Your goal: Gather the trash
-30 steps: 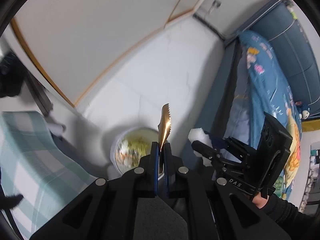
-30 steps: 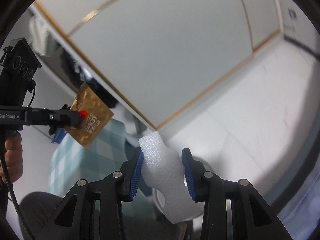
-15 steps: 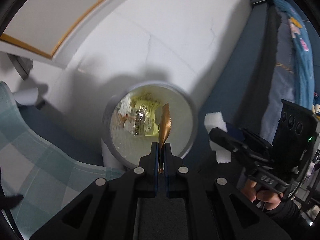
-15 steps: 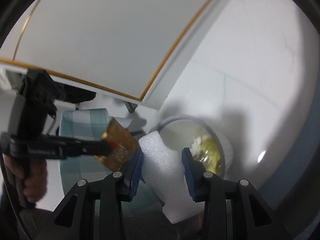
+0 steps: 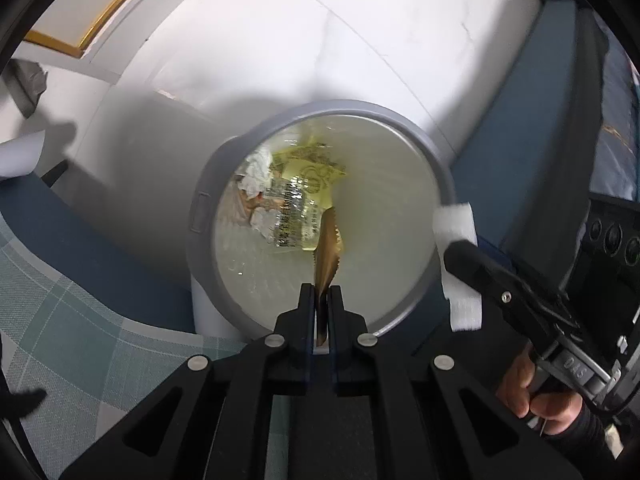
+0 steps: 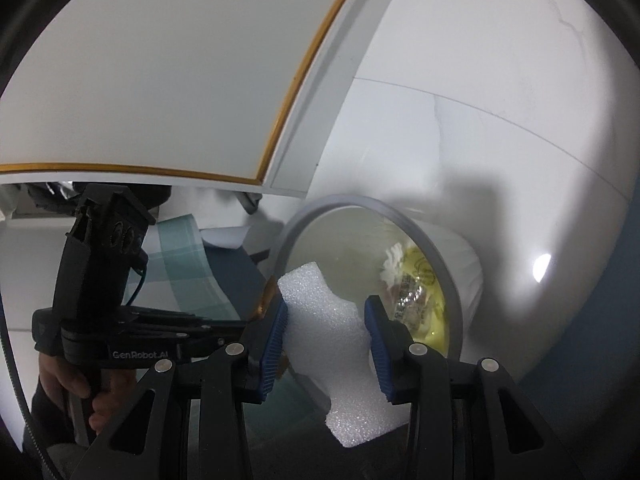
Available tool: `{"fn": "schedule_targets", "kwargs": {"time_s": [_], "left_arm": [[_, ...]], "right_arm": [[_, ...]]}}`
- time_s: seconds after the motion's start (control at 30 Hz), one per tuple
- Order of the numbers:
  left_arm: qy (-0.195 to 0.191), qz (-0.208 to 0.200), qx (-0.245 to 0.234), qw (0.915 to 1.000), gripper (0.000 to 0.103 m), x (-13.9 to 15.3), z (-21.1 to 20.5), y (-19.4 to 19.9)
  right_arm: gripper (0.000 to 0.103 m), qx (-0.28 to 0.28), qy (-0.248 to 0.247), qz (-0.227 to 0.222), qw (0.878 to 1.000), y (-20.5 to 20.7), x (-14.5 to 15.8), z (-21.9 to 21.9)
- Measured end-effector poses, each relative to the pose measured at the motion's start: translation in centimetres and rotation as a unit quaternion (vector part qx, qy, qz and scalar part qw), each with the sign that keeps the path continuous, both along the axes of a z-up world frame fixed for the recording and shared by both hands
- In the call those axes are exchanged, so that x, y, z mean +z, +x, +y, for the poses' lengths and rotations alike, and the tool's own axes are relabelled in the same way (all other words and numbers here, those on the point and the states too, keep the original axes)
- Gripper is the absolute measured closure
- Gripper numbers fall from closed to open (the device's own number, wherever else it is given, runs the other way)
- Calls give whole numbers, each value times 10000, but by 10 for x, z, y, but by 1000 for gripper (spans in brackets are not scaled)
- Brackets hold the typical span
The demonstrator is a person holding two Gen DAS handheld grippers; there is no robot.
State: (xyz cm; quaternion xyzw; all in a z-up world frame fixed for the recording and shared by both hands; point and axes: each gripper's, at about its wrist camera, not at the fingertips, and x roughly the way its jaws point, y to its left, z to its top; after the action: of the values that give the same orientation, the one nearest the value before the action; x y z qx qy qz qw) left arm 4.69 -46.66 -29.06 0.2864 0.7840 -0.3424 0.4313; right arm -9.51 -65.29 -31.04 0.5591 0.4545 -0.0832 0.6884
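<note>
While both grippers hang over the trash bin [image 5: 200, 216], whose grey rim rings a clear liner already holding crumpled wrappers and tissue [image 5: 288, 208], the main risk, as I judge it, is a miss. The foam piece [image 6: 332, 340], squeezed between the blue pads of the right gripper [image 6: 326, 344], sits over the bin's near-left rim in the right wrist view, and in the left wrist view it shows at the right rim, so a release now could bounce it off the edge onto the floor. It is light and may cling to a pad.

Smaller, the gold foil wrapper [image 5: 328, 248] stands edge-on in the left gripper [image 5: 322, 300], whose jaws are pinched nearly together on it, over the bin's opening; it could flutter sideways.

Readable writing: "GenRobot.AI" on the left gripper's side in the right wrist view. Print on the binned wrappers is illegible.
</note>
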Motion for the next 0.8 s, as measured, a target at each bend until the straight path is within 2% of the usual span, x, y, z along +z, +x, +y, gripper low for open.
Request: {"fn": "schedule_targets", "kwargs": {"time_s": [0.1,0.2,0.27,0.37,0.5,0.63,0.7,0.8], "left_arm": [[11,96,90,9999,101,-6,0,3],[60,159,181,9997,96,-14,-1,4],[126,177,278,9994,85,-18,2,6],[178,307,334,9988,82,-21,5,6],[140,244,376,9989,78,-21,3,7],[99,187,535,9983,53,-20,7,12],[59,103,563,9983,51,-14,6,15],[-19,-137,504,9986,51,-5,0,18]], "right_arm": [[63,-48,205,38,9998,0,-5,0],[63,-68,179,99,9998,0,-6,0],[63,-58,149,152,9998,-1,-7,0],[61,-6,146,185,9997,-2,-8,0],[55,-28,157,194,9997,-1,-10,2],[53,-62,173,249,9995,-2,-11,2],[46,-72,105,274,9995,-4,-9,1],[44,-73,17,271,9996,-5,-4,-1]]}}
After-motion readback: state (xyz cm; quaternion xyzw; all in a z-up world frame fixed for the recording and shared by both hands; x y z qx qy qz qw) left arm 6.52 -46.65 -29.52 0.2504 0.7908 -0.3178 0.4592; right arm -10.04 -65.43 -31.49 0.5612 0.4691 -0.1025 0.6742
